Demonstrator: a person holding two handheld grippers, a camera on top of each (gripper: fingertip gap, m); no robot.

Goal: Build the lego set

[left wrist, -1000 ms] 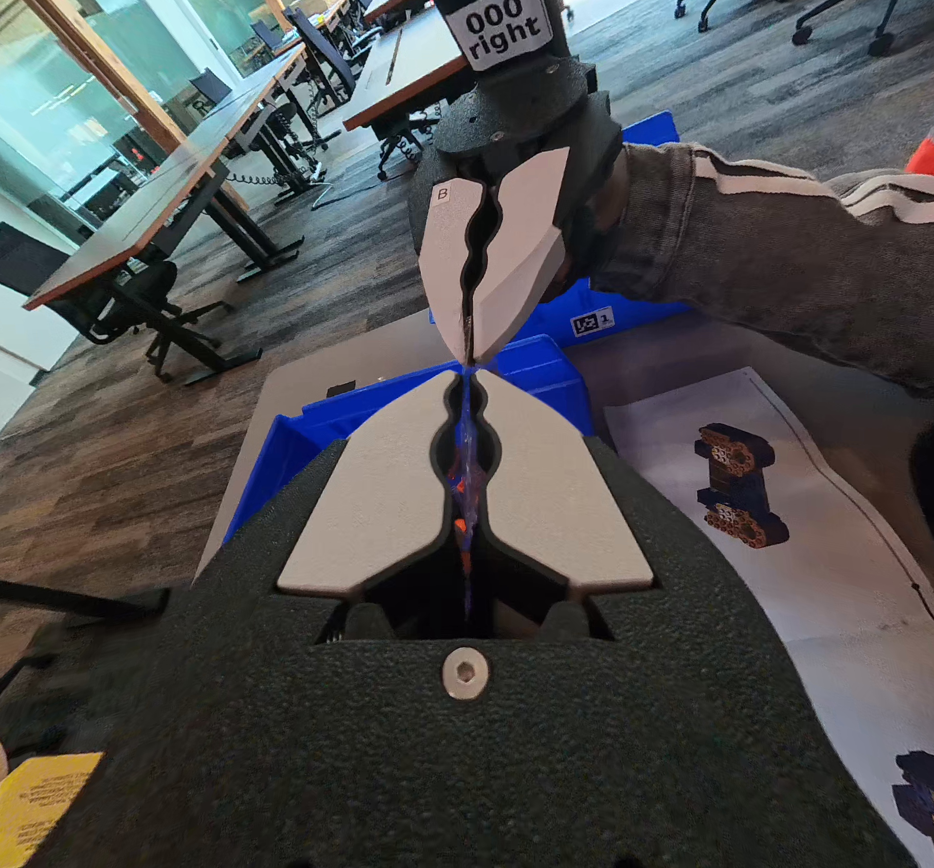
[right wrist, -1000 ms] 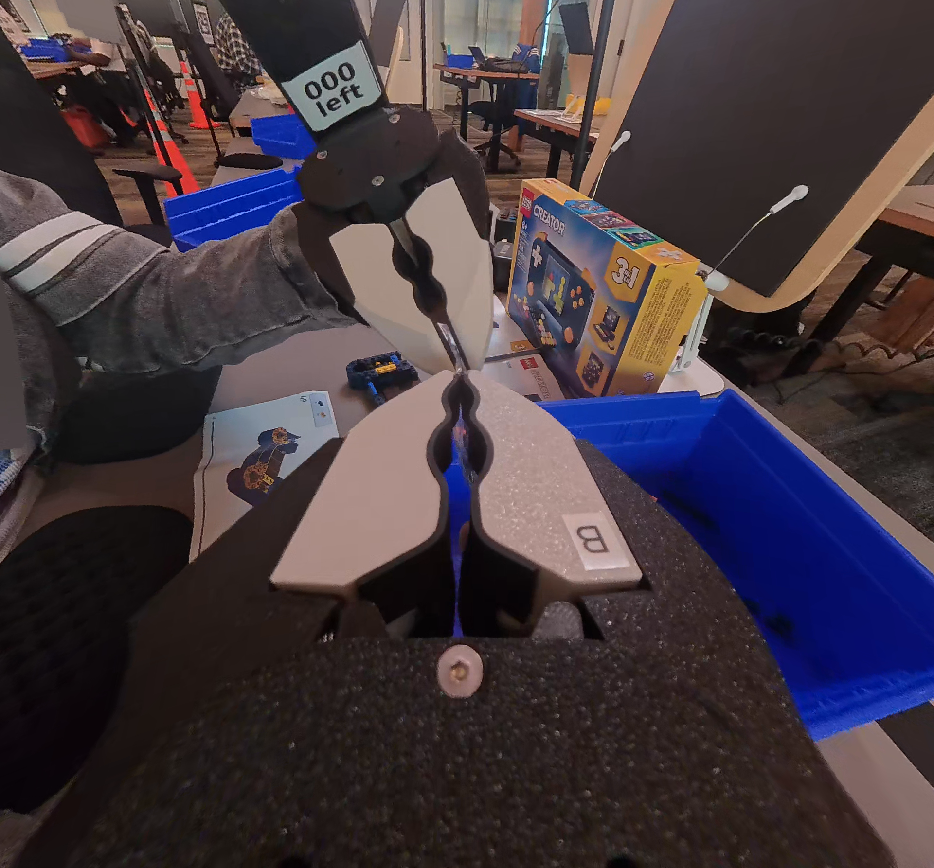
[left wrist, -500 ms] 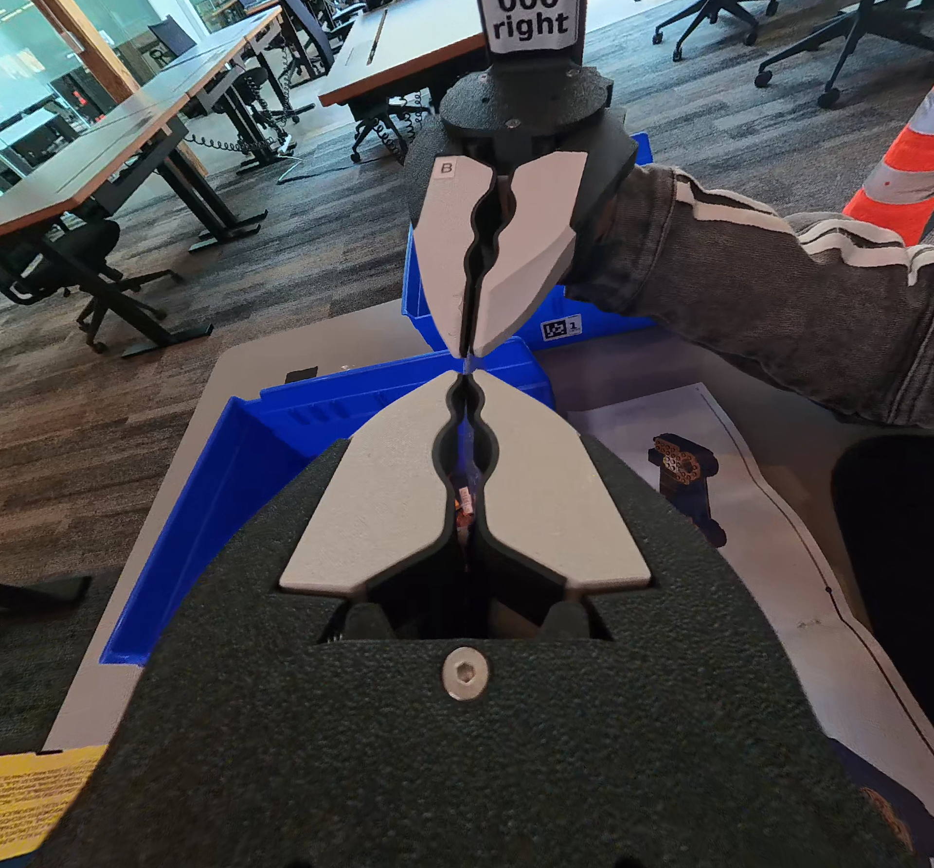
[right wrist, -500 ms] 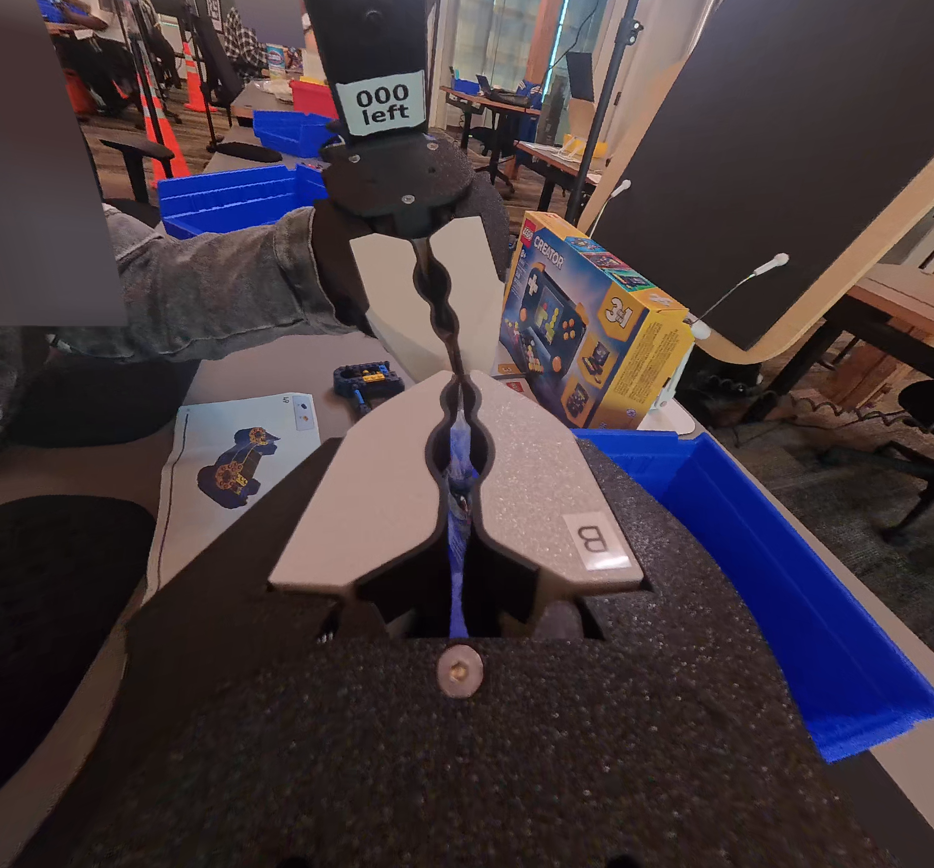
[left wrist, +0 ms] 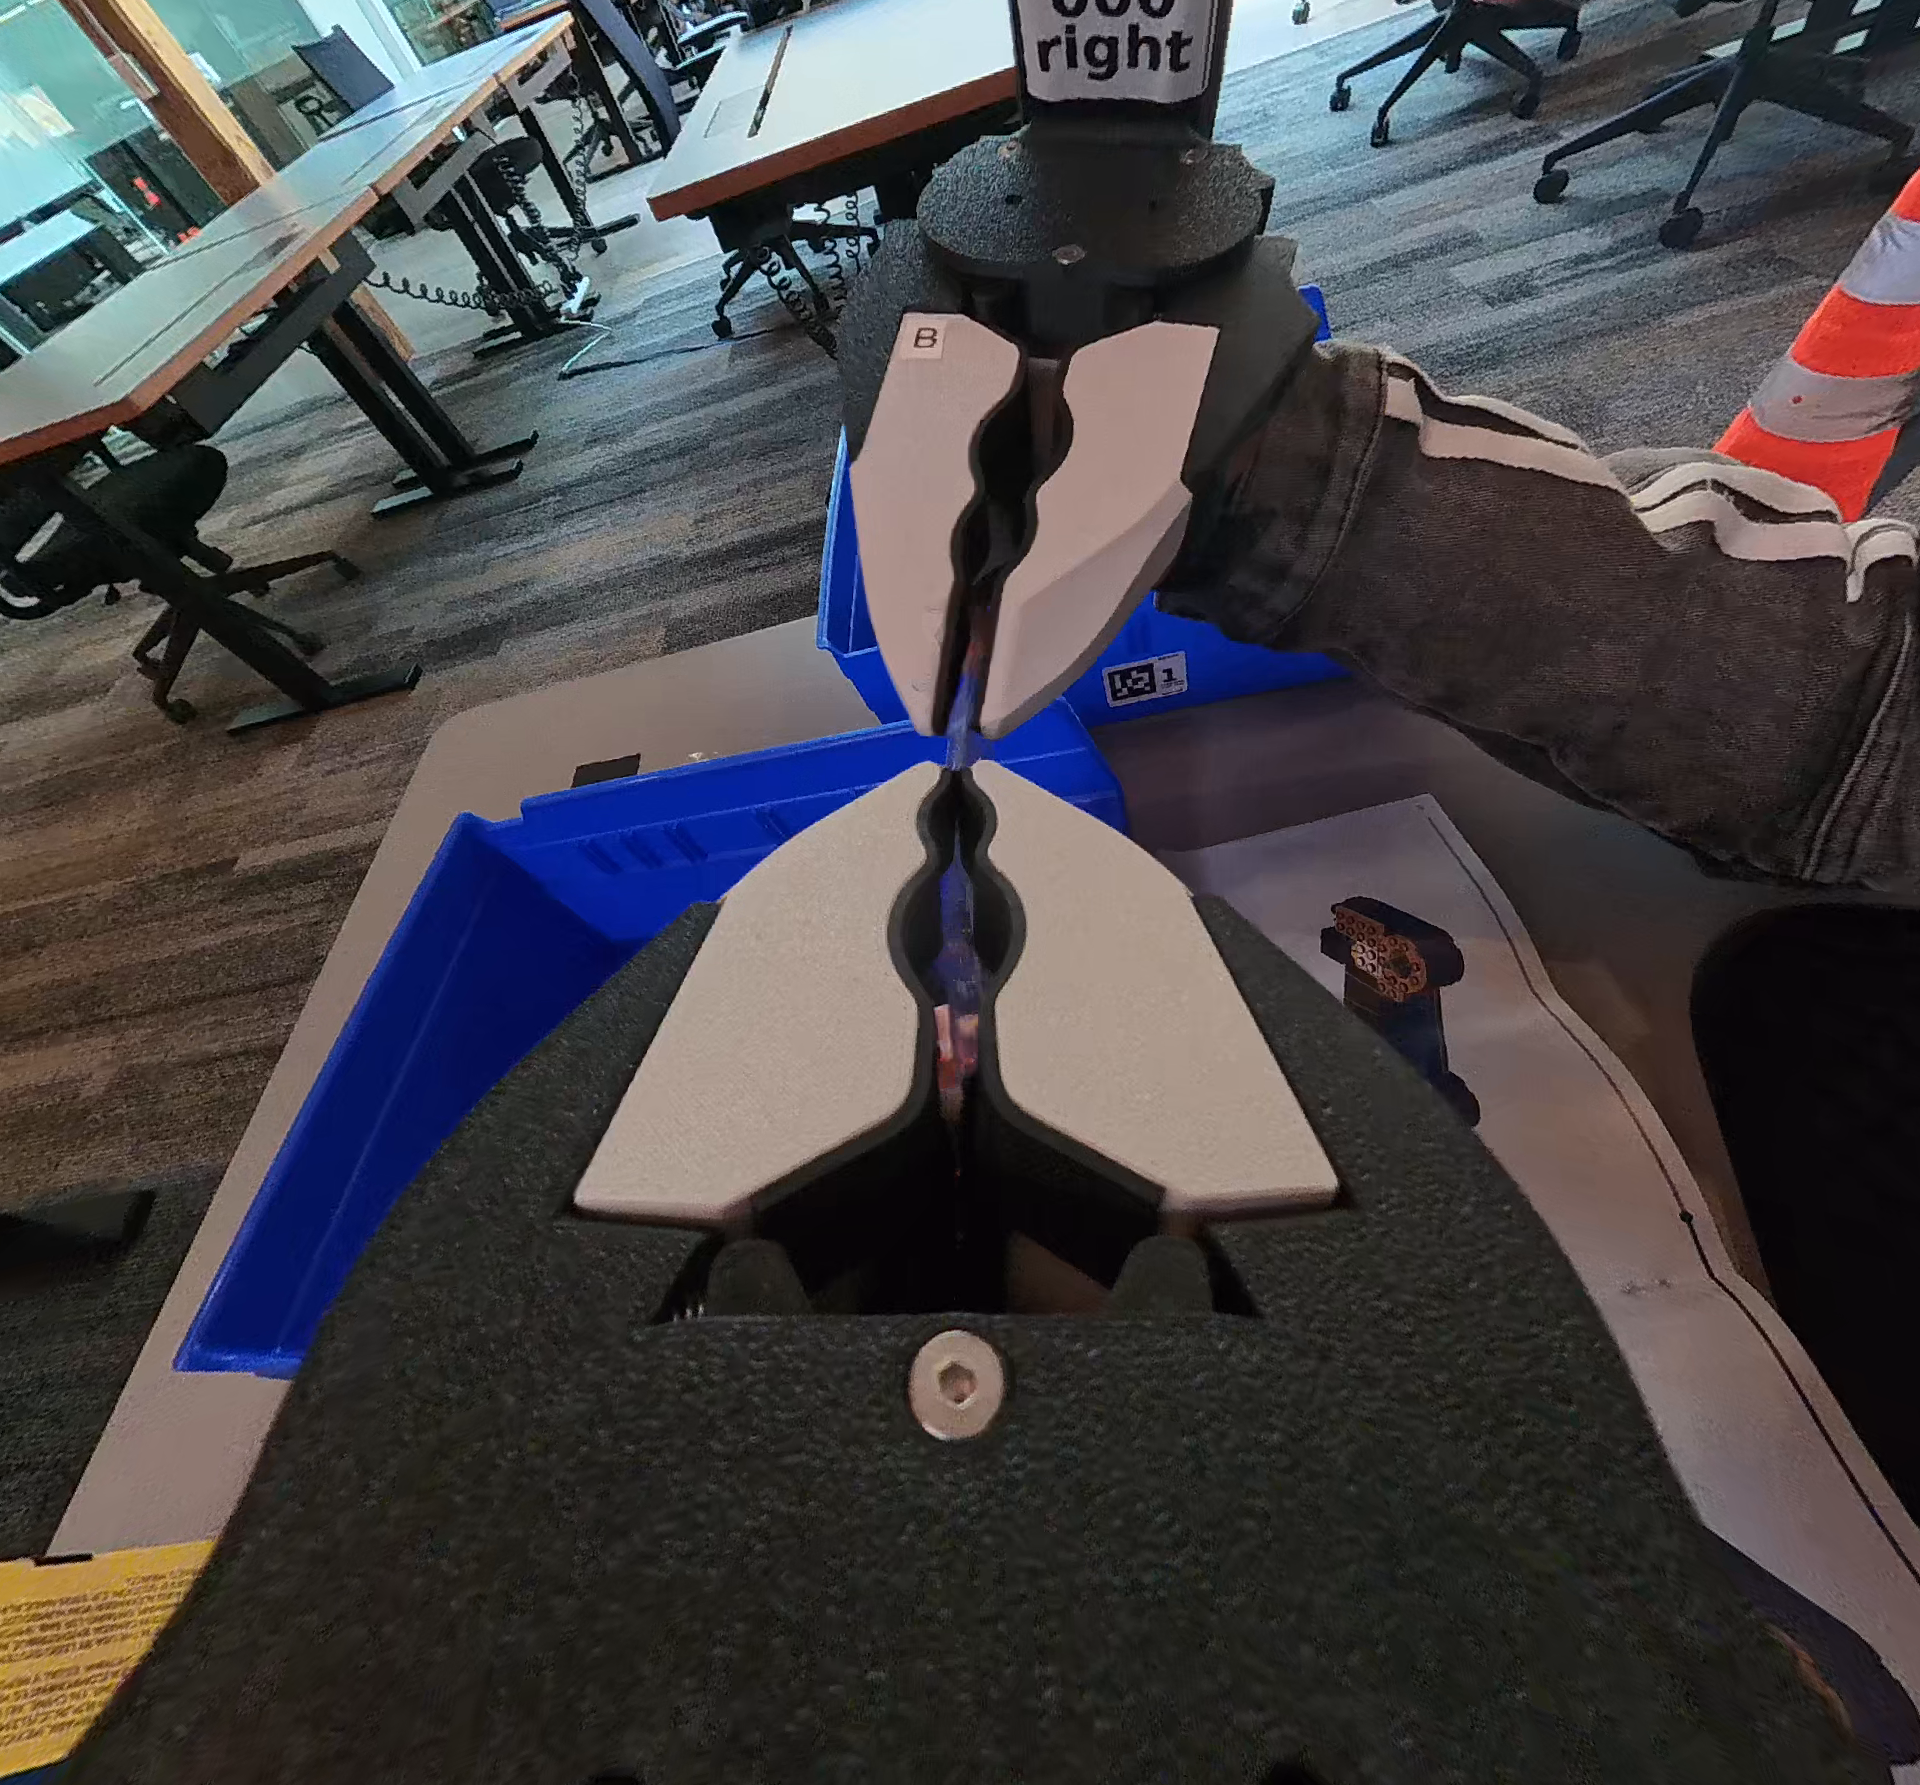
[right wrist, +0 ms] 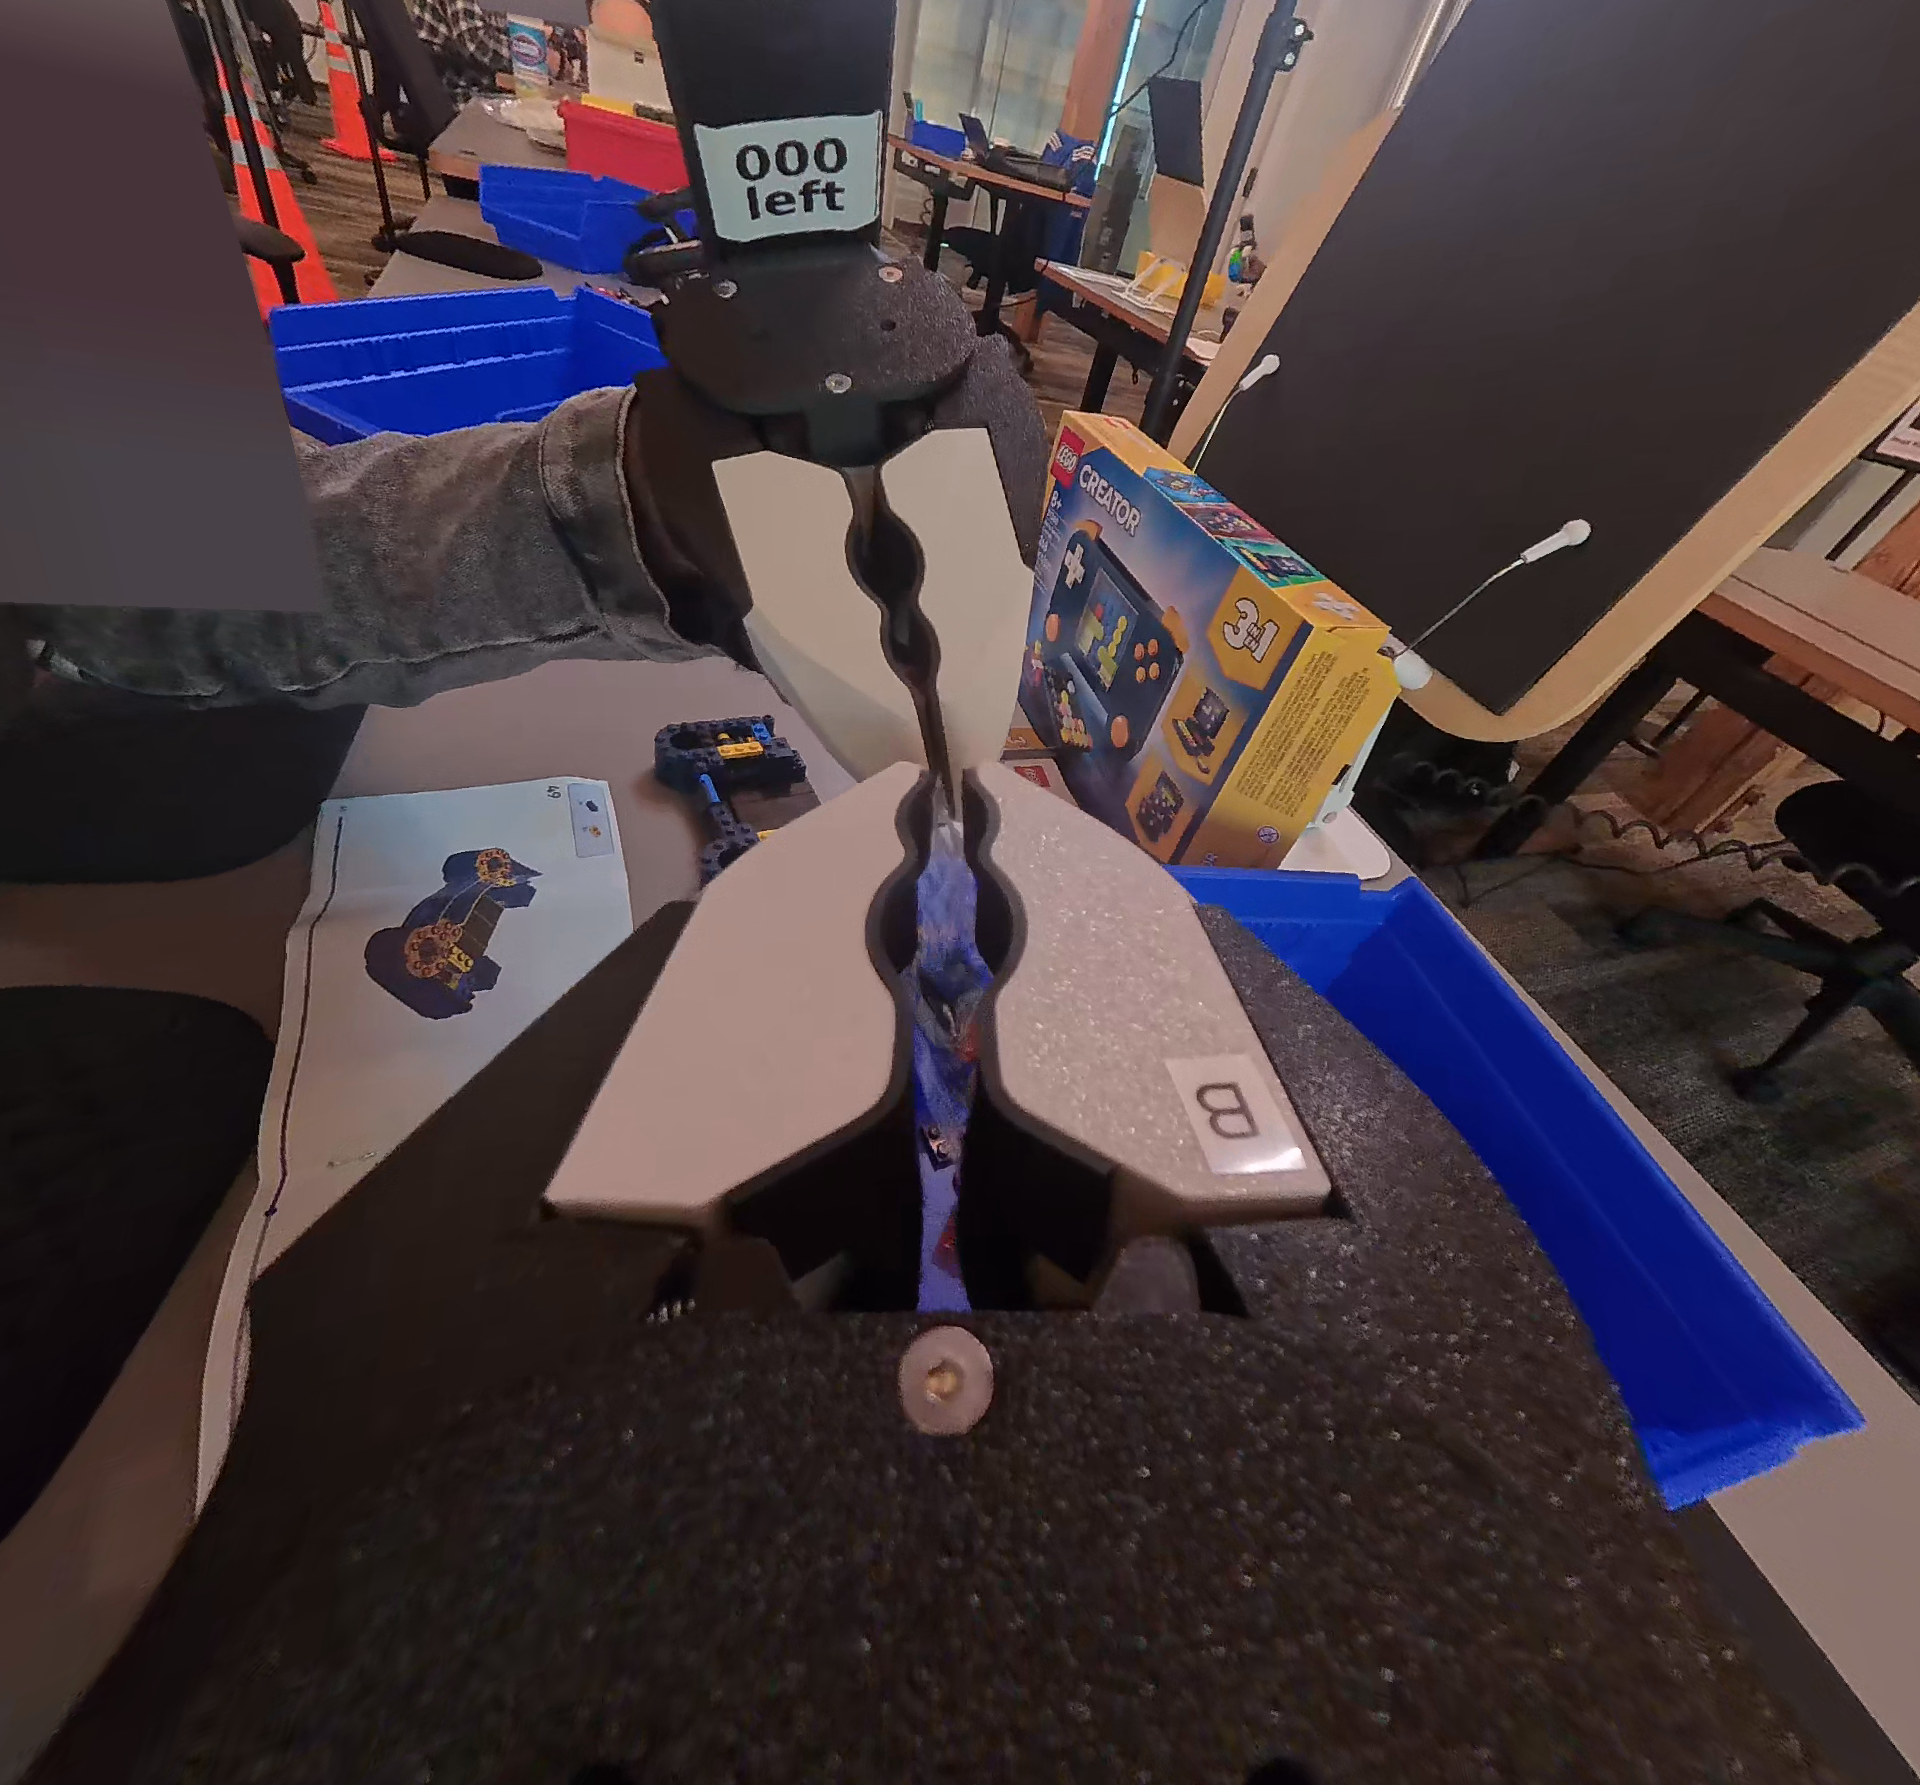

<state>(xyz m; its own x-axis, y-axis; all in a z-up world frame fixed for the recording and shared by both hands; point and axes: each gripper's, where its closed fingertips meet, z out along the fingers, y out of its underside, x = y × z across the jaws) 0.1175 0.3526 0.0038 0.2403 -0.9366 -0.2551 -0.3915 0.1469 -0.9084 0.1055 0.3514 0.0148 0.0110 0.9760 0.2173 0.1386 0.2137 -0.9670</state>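
One grey desk (left wrist: 644,707) carries everything near the grippers. Largest on it are two blue plastic bins: one (left wrist: 436,1029) lies along the desk's edge under both grippers, the second (left wrist: 1226,655) stands behind it, nearer the far edge. One yellow and dark blue cardboard toy box (right wrist: 1226,655) stands upright beside the first bin's end. One white printed instruction sheet (right wrist: 457,914) lies flat along the near edge, and one small dark blue brick assembly with yellow pieces (right wrist: 727,769) rests just beyond it.

There are two handheld grippers, each with two grey fingers, meeting tip to tip above the first bin. The left gripper (left wrist: 961,779) has its fingers pressed together on one thin, crinkled clear bag of small blue pieces (left wrist: 958,946). The right gripper (right wrist: 943,785) has its fingers nearly together, with the same bag (right wrist: 945,987) running between them; whether its pads press the bag I cannot tell.
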